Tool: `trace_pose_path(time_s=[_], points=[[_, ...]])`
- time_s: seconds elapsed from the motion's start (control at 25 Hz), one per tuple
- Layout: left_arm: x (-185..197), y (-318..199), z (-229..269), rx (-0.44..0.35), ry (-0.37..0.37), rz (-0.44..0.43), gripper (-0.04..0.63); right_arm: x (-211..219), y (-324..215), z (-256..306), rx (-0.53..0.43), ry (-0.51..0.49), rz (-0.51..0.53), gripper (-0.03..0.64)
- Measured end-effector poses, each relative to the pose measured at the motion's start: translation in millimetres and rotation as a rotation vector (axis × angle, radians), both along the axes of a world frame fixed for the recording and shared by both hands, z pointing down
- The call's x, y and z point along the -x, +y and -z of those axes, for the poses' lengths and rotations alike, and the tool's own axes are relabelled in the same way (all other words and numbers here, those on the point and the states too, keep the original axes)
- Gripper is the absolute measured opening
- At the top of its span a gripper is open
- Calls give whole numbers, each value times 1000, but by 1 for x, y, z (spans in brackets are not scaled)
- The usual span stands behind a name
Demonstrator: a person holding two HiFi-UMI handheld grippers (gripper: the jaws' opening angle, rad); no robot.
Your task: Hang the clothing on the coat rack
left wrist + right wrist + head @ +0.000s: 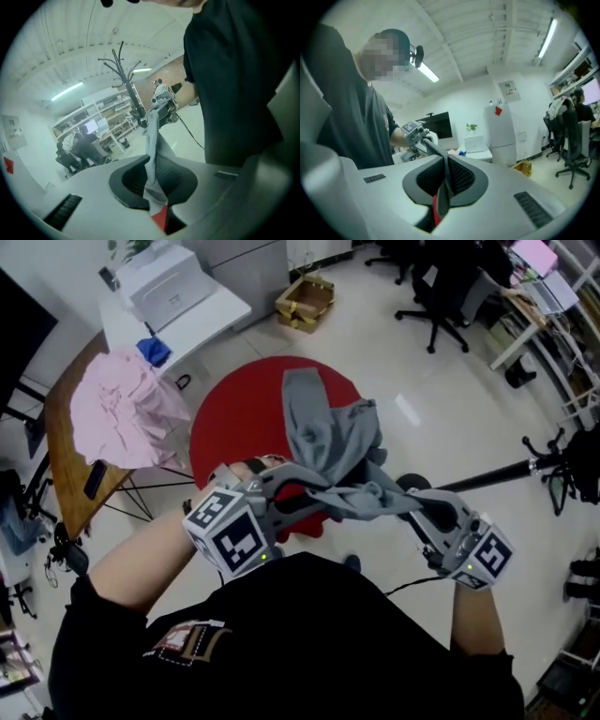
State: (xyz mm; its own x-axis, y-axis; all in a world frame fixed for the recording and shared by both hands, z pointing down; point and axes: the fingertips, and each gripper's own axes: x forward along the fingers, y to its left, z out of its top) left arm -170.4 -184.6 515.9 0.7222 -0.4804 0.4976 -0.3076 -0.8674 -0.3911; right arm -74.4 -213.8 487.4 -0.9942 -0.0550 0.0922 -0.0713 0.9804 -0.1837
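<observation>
A grey garment (328,442) hangs stretched between my two grippers at chest height, above a round red mat (239,413). My left gripper (286,488) is shut on one end of it; a strip of the cloth (151,154) runs out from between its jaws. My right gripper (405,498) is shut on the other end, with a taut grey fold (445,180) pinched in its jaws. The black coat rack (506,470) stands just right of my right gripper. In the left gripper view, the coat rack's hooks (121,65) rise behind the cloth.
Pink clothing (127,409) lies on a wooden table (61,442) at the left. A white printer (169,287) sits on a white desk behind it. A cardboard box (305,298) and a black office chair (441,296) stand on the far floor. Desks and shelves line the right side.
</observation>
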Motion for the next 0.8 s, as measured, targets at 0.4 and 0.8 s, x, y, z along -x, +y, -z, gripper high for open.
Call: trace_pose_path(time_s=[0.4,0.8], points=[[-140,-38,149,-210,173,-130,11,-139,-24,188,-250,-248,-254,11],[-259,-54,263,-268,374,-227,11,-278,-24,299,-385,-385,-482,11]])
